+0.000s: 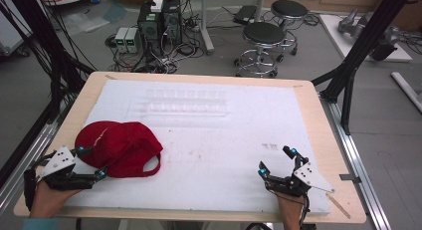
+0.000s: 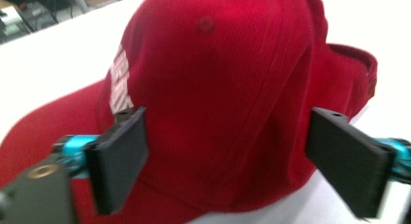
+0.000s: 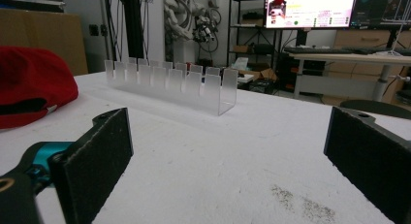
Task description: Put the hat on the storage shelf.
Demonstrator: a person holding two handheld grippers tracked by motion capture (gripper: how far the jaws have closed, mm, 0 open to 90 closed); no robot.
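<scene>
Hands come in from the bottom edge of the high view, one at each near corner of the tabletop point(image 1: 318, 120), each holding a claw that points forward over the white sheet. The left hand point(image 1: 47, 197) sits at the near left corner, its left claw point(image 1: 92, 163) angled toward the right with its jaws spread wide on either side of the red cap point(image 1: 119, 148). In the left gripper view the two black jaws stand apart around the cap's crown, the left claw point(image 2: 228, 151) open and not pressing the fabric; whether the pads touch the cloth cannot be told.

The right hand point(image 1: 288, 210) rests at the near right, and the right claw point(image 1: 276, 160) is open too, jaws parted over bare white surface, well apart from the cap. In the right gripper view the right claw point(image 3: 228, 161) shows flat, matte black pads with a rough, foam-like face, joined to teal metal fittings.

The cap lies on the left part of the sheet, near the front edge. It is a soft corduroy-ribbed cloth, deep red, with a rounded crown, a small button on top, a curved brim and pale lettering on the front panel; the letters are too blurred to read.

Farther back, near the middle of the sheet, stands a clear acrylic rack point(image 3: 169, 86), a long channel with notched, tooth-like walls, frosted and translucent. Grey specks mark the sheet close to the right claw. The tabletop shows a pale wooden border with rounded corners around the sheet.
</scene>
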